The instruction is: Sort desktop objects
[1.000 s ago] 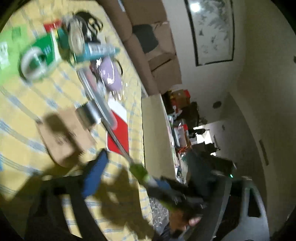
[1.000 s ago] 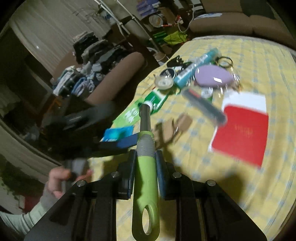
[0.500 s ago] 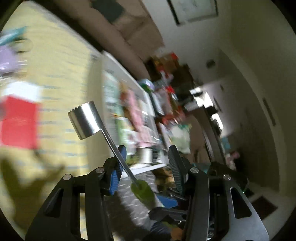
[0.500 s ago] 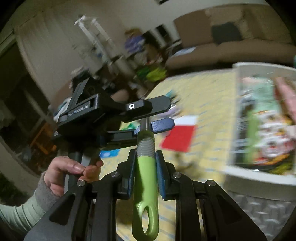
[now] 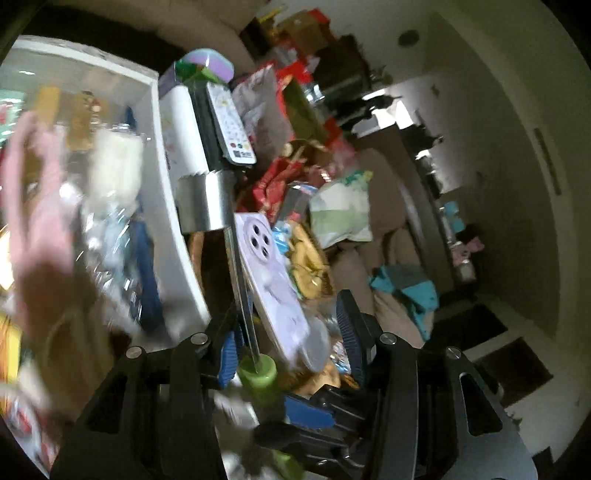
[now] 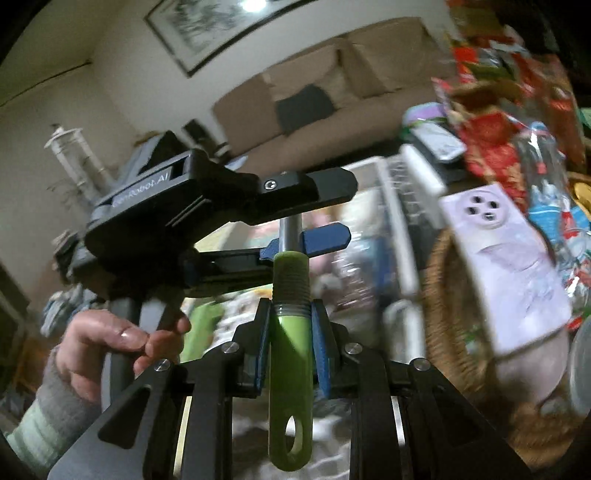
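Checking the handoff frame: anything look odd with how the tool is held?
Yes: the green-handled tool is clamped by the right gripper while its metal shaft runs between the left gripper's open fingers, off-centre beside one pad. Background is motion-blurred.

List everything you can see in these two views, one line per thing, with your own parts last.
Tool with green handle: one, green grip, steel shaft and toothed steel head; clamped in the right gripper, shaft passing between the left jaws.
Lilac box: one, pale purple with a ring of dark holes; leaning on the clutter pile.
Wicker basket: one, brown; beside the lilac box.
White bin: one, white wall; left, full of blurred items.
Remote control: one, white; atop the pile.
Sofa: one, tan; background.
Framed picture: one, dark frame; on the wall.
Left gripper: black, blue pads, open.
Right gripper: black, shut on the handle.
Hand: one, gripping the left gripper's handle.
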Motion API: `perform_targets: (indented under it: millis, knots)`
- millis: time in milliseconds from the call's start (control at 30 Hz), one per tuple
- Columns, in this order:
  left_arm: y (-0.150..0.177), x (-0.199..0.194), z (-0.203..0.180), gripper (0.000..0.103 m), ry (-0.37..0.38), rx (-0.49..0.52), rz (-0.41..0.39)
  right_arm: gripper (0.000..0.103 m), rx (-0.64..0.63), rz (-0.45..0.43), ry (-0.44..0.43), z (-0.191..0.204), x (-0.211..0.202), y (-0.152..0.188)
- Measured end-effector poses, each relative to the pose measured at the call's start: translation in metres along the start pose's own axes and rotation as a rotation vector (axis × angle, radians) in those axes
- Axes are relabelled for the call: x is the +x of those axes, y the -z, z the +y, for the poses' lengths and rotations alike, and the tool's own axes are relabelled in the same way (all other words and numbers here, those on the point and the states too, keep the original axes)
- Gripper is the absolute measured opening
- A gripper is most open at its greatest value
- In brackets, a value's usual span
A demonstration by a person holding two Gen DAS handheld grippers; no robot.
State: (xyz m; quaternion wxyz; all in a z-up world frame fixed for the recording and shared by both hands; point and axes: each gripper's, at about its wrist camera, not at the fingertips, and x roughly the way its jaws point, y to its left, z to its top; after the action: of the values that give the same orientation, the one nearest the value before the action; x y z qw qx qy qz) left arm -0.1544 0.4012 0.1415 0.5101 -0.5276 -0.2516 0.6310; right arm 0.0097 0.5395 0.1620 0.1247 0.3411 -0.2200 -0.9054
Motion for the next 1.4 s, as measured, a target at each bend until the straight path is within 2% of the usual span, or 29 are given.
perform_targets:
  millis: [200,333,400,500,600,667,733,800,933,1100,1233,1300,1400]
  knots:
    - [-0.034,0.040,0.027,0.043,-0.118,-0.001,0.006,0.020,0.001,0.025,0.051,-0.037,0.045,-0.014]
    - [-0.050,0.047,0.048,0.050,-0.190,-0.022,-0.003,0.020,0.004,0.045,0.070,-0.051,0.071,-0.023]
    - [-0.053,0.042,0.054,0.072,-0.232,-0.025,-0.020,0.020,0.006,0.068,0.097,-0.055,0.080,-0.026]
    - [-0.064,0.033,0.058,0.088,-0.203,-0.044,-0.092,0.020,-0.005,0.090,0.140,-0.053,0.085,-0.032]
    - [-0.065,0.014,0.048,0.091,-0.169,-0.039,-0.138,0.020,-0.044,0.120,0.207,-0.045,0.093,-0.036]
    - [-0.062,0.003,0.039,0.092,-0.174,-0.010,-0.146,0.022,-0.047,0.146,0.211,-0.042,0.095,-0.035]
    - [-0.054,-0.008,0.029,0.093,-0.198,0.023,-0.137,0.027,-0.038,0.174,0.212,-0.039,0.095,-0.034]
    - [-0.045,-0.018,0.021,0.094,-0.235,0.053,-0.127,0.035,-0.045,0.153,0.230,-0.032,0.083,-0.032]
    - [-0.017,-0.038,0.016,0.095,-0.304,0.091,-0.107,0.036,-0.068,0.103,0.221,-0.025,0.067,-0.037]
    - [0.017,-0.061,0.018,0.097,-0.372,0.113,-0.091,0.036,-0.076,0.135,0.215,-0.009,0.065,-0.030]
    - [0.047,-0.083,0.008,0.101,-0.468,0.177,-0.113,0.037,-0.086,0.135,0.225,0.007,0.055,-0.022]
    - [0.060,-0.092,0.004,0.102,-0.514,0.199,-0.121,0.057,-0.096,0.133,0.231,0.016,0.051,-0.019]
    - [0.077,-0.104,0.001,0.103,-0.564,0.208,-0.128,0.068,-0.122,0.134,0.252,0.034,0.046,-0.010]
